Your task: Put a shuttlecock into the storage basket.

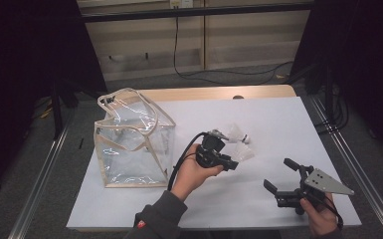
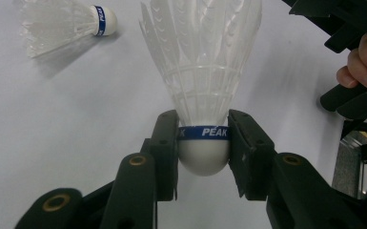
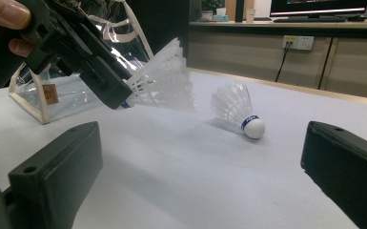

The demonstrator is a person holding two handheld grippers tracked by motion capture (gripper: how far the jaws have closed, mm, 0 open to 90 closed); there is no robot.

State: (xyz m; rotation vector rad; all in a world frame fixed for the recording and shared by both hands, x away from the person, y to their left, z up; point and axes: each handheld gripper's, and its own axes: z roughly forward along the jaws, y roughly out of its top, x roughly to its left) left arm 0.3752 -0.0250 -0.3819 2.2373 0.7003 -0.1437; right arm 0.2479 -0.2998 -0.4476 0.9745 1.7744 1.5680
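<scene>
Left gripper (image 1: 229, 162) comes first for me: from the high view I see it clamped on the white feathered shuttlecock with the blue band (image 1: 242, 153), held off the white table sheet (image 1: 258, 199) near the middle. A second white shuttlecock (image 1: 238, 133) lies just beyond it. The clear plastic tote bag with beige trim (image 1: 132, 142) stands open-topped well to the left, and I judge that is where this one goes. The right gripper (image 1: 278, 174) rests low at the near right with its jaws wide apart and nothing between them.

Through the left gripper view, the pads (image 2: 164, 143) press on the held shuttlecock (image 2: 202, 95) at its rounded cork, right at the blue band, with the skirt pointing away from me. That grip is sound; I would not squeeze harder, since the feathers above it crush easily. The spare shuttlecock (image 2: 62, 24) lies on its side at the upper left.

Across the right gripper view, I see the left gripper (image 3: 119, 98) carrying its shuttlecock (image 3: 164, 78) clear of the sheet, the bag (image 3: 83, 86) behind it, the lying shuttlecock (image 3: 240, 114) to the right. To do this well, I would lift high enough to clear the bag's floppy rim and handles, go in cork-first over the opening, and release low inside.
</scene>
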